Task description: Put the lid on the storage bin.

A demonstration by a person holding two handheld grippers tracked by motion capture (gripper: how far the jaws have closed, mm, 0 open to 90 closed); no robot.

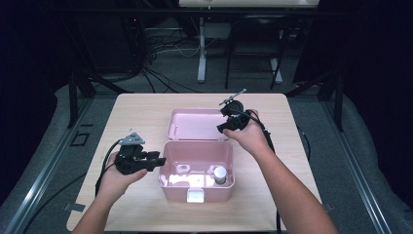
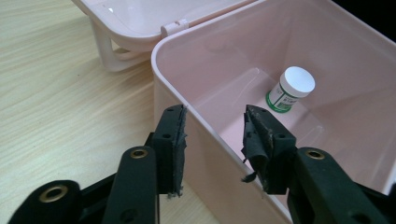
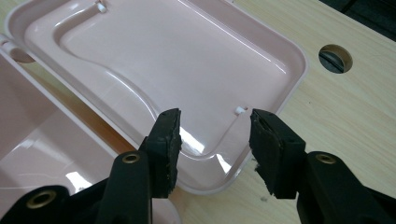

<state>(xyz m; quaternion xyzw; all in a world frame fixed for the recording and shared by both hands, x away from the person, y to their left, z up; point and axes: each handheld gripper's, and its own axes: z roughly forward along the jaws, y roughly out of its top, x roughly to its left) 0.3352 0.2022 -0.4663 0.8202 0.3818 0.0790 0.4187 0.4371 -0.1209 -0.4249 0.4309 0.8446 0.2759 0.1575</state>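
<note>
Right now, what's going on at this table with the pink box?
A person holds a two-jaw gripper in each hand over an open pink box on a wooden table. The left gripper straddles the box's side wall with jaws apart. The right gripper hangs open over a corner of the lid, which lies folded back. A small white-capped bottle stands inside the box.

The tabletop (image 1: 141, 112) is pale wood with a light grain and a round cable hole (image 3: 335, 57) near its far right part. On it, about midway, sits a pink box (image 1: 168, 187), its hinged lid (image 1: 182, 127) thrown back flat onto the wood behind it.
</note>
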